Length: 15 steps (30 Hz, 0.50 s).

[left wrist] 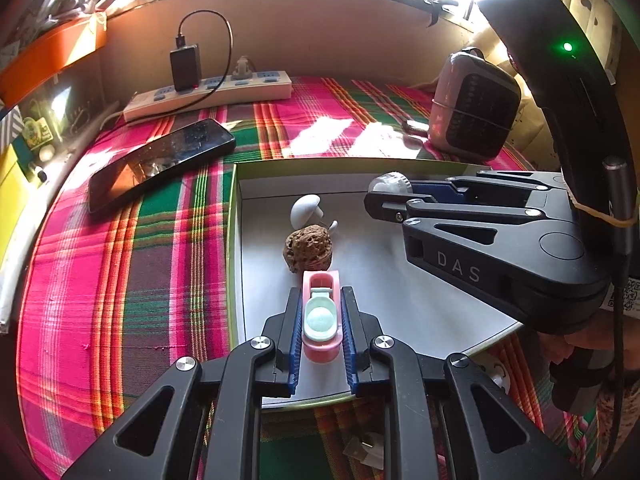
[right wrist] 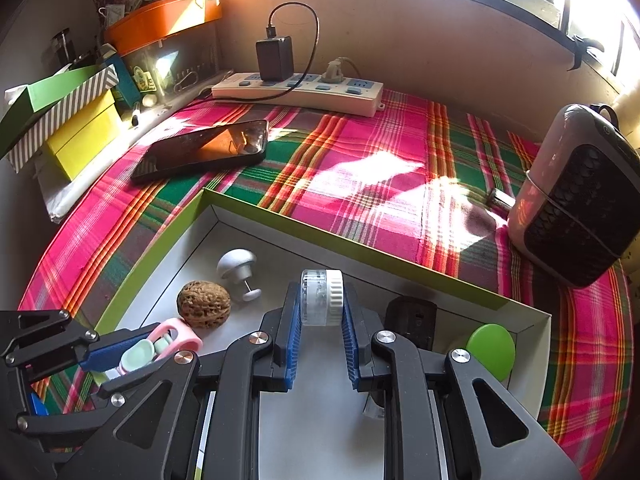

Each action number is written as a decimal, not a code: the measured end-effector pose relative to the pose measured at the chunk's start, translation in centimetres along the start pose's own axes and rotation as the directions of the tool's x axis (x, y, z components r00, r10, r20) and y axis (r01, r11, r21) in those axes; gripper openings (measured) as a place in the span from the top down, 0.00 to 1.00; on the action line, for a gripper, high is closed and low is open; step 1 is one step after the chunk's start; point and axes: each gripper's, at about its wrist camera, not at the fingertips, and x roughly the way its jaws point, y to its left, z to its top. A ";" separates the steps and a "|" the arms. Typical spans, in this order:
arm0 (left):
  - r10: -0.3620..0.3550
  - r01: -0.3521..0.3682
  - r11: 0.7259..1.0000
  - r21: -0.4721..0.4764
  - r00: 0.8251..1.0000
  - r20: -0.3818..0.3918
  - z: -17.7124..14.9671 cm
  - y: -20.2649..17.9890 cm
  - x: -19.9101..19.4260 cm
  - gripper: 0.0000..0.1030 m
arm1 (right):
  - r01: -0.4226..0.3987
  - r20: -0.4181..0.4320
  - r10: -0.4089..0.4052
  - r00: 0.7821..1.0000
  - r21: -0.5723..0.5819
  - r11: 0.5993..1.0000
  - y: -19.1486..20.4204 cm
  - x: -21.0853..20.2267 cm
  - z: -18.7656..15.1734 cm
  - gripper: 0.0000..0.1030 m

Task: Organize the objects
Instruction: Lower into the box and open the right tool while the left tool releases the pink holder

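A shallow green-rimmed box [left wrist: 231,216] [right wrist: 332,242] with a white floor lies on the plaid cloth. Over its near part my left gripper [left wrist: 320,300] [right wrist: 140,346] is shut on a small pink and mint toy [left wrist: 321,316] [right wrist: 160,346]. My right gripper [right wrist: 320,300] [left wrist: 380,196] is shut on a clear and white round wheel-like piece [right wrist: 322,296] [left wrist: 388,182] above the box's far side. On the box floor rest a brown walnut [left wrist: 308,250] [right wrist: 204,308] and a white mushroom-shaped knob [left wrist: 305,210] [right wrist: 237,268].
A green disc [right wrist: 490,350] and a dark object [right wrist: 412,326] sit in the box's right corner. On the cloth lie a black phone [left wrist: 160,162] [right wrist: 204,150], a power strip with a charger [left wrist: 208,94] [right wrist: 300,90] and a small heater [left wrist: 474,106] [right wrist: 576,196]. Boxes [right wrist: 72,120] stack at the left.
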 end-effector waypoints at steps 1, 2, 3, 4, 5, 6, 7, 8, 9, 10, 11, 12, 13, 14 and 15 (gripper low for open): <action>0.003 -0.003 1.000 0.004 1.000 0.002 0.0 0.0 0.0 0.85 | -0.002 -0.003 0.002 1.000 -0.004 1.000 0.1 0.1 0.1 0.81; 0.005 -0.005 1.000 0.005 1.000 0.002 0.1 -0.1 0.1 0.85 | -0.001 -0.008 0.001 1.000 -0.007 1.000 0.1 0.2 0.1 0.81; 0.004 -0.004 1.000 0.005 1.000 0.002 0.1 -0.1 0.1 0.85 | 0.002 -0.012 -0.002 1.000 -0.009 1.000 0.2 0.3 0.2 0.81; 0.002 -0.002 1.000 0.004 1.000 0.002 0.2 -0.1 0.2 0.85 | 0.003 -0.014 -0.003 1.000 -0.009 1.000 0.2 0.4 0.2 0.81; 0.003 -0.003 1.000 0.003 1.000 0.003 0.2 -0.1 0.1 0.85 | 0.003 -0.016 -0.003 1.000 -0.007 1.000 0.2 0.5 0.2 0.81; 0.004 -0.004 1.000 0.006 1.000 0.004 0.2 -0.1 0.1 0.85 | 0.002 -0.018 -0.002 1.000 -0.005 1.000 0.2 0.6 0.2 0.81; 0.004 -0.004 1.000 0.008 1.000 0.004 0.2 -0.1 0.2 0.85 | 0.002 -0.019 -0.002 1.000 -0.004 1.000 0.2 0.6 0.2 0.81; 0.006 -0.006 1.000 0.011 1.000 0.004 0.1 -0.2 0.2 0.85 | 0.003 -0.020 -0.003 1.000 -0.003 1.000 0.2 0.7 0.2 0.81; 0.009 -0.009 1.000 0.014 1.000 0.005 0.1 -0.2 0.2 0.85 | 0.004 -0.022 -0.004 1.000 -0.003 1.000 0.2 0.7 0.2 0.81; 0.011 -0.011 1.000 0.015 1.000 0.005 0.2 -0.2 0.3 0.85 | 0.005 -0.024 -0.005 1.000 -0.004 1.000 0.2 0.8 0.2 0.81; 0.009 -0.009 1.000 0.013 1.000 0.005 0.2 -0.2 0.2 0.85 | 0.005 -0.026 -0.005 1.000 -0.004 1.000 0.2 0.8 0.2 0.81; 0.008 -0.008 1.000 0.014 1.000 0.005 0.2 -0.2 0.3 0.85 | 0.003 -0.028 -0.003 1.000 -0.005 1.000 0.2 0.9 0.2 0.81; 0.009 -0.009 1.000 0.013 1.000 0.005 0.2 -0.2 0.2 0.85 | 0.004 -0.030 -0.004 1.000 -0.006 1.000 0.2 0.9 0.2 0.81; 0.009 -0.009 1.000 0.014 1.000 0.006 0.2 -0.2 0.2 0.85 | 0.005 -0.030 -0.006 1.000 -0.008 1.000 0.3 1.0 0.2 0.81; 0.013 -0.013 1.000 0.017 1.000 0.005 0.2 -0.2 0.2 0.85 | 0.006 -0.031 -0.007 0.999 -0.009 1.000 0.3 1.0 0.2 0.81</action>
